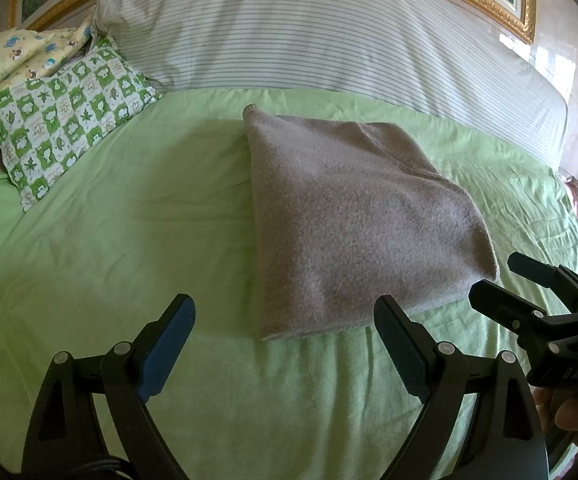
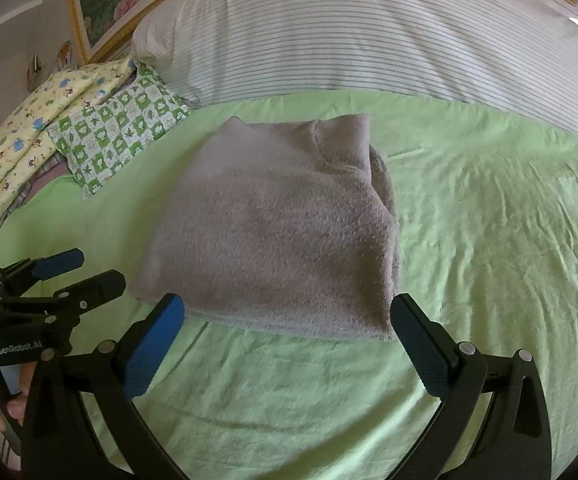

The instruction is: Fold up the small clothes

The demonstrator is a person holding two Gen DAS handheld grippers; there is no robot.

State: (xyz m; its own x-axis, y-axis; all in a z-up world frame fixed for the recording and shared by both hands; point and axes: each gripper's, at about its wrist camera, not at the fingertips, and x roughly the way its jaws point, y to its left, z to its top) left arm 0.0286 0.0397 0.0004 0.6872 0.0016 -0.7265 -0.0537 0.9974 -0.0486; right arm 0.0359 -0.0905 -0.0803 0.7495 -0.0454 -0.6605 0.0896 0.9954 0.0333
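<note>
The grey fleece garment (image 1: 353,216) lies on the green bedsheet (image 1: 129,240), near the middle of the bed and closer to its head than to its foot. It is already folded into a compact, roughly rectangular bundle of several layers; stacked edges show along its near side and its right side in the right wrist view. Judged from this shape, the folding of this item is complete or nearly so; what may remain is a final squaring of the edges or moving the bundle aside. No other unfolded clothing is visible.

The left gripper (image 1: 285,344) hovers over the sheet just in front of the bundle's near left corner, jaws apart and holding nothing. The right gripper (image 2: 289,340) hovers just in front of the near edge, jaws apart and empty, spanning most of that edge. Neither gripper touches the fabric.

Beyond the bundle, a striped pillow (image 1: 309,28) runs along the head of the bed. A green checked pillow (image 1: 65,124) and a yellow printed pillow (image 1: 13,56) lie at the far left corner.
</note>
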